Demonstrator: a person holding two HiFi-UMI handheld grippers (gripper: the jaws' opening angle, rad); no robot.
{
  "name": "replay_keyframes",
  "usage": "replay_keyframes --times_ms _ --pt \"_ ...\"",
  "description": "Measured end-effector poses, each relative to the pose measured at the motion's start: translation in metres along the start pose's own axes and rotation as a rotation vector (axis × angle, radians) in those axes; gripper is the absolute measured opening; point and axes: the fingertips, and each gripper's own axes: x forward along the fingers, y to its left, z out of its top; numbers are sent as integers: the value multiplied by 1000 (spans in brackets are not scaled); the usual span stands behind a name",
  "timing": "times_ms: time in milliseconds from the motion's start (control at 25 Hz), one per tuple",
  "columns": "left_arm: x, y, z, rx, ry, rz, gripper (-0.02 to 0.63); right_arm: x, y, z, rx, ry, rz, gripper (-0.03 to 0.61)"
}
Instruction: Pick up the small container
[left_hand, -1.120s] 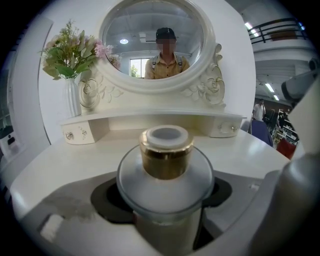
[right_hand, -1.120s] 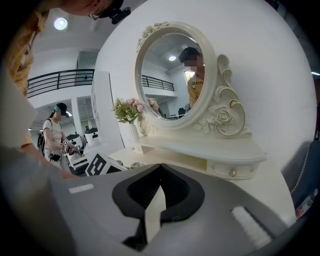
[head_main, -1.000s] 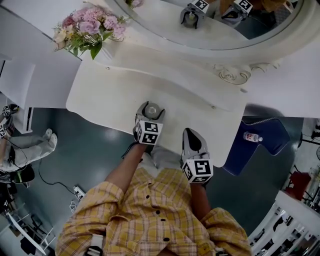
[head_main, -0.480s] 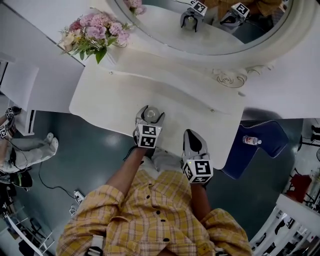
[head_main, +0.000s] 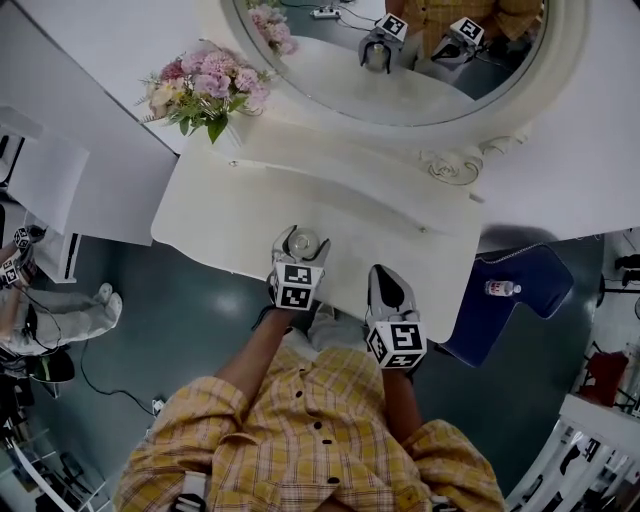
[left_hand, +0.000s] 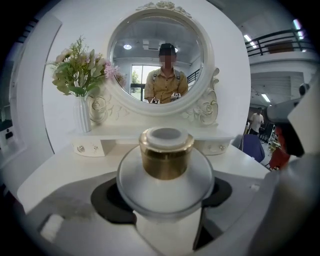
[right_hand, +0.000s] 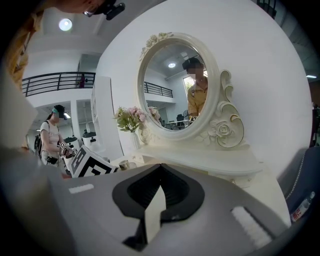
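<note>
The small container (left_hand: 166, 159), gold-collared and white-capped, is clamped between the jaws of the left gripper (head_main: 302, 240) near the front edge of the white dressing table (head_main: 225, 212), and the right gripper (head_main: 384, 273) is held just beside it, its jaws pressed together on nothing.

I see the dressing table (head_main: 230, 215) from steeply above; both gripper views face its mirror (left_hand: 135, 50), the left right behind the small container (left_hand: 166, 155).

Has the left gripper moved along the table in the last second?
No, not noticeably. The left gripper remains at the table's front edge, around the container; only the camera shifted.
</note>
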Motion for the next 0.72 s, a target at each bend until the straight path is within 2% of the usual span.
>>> replay_keyframes --times_ms 720 --pt "-88 6 48 38 -99 -36 344 -32 39 35 0 -66 -47 0"
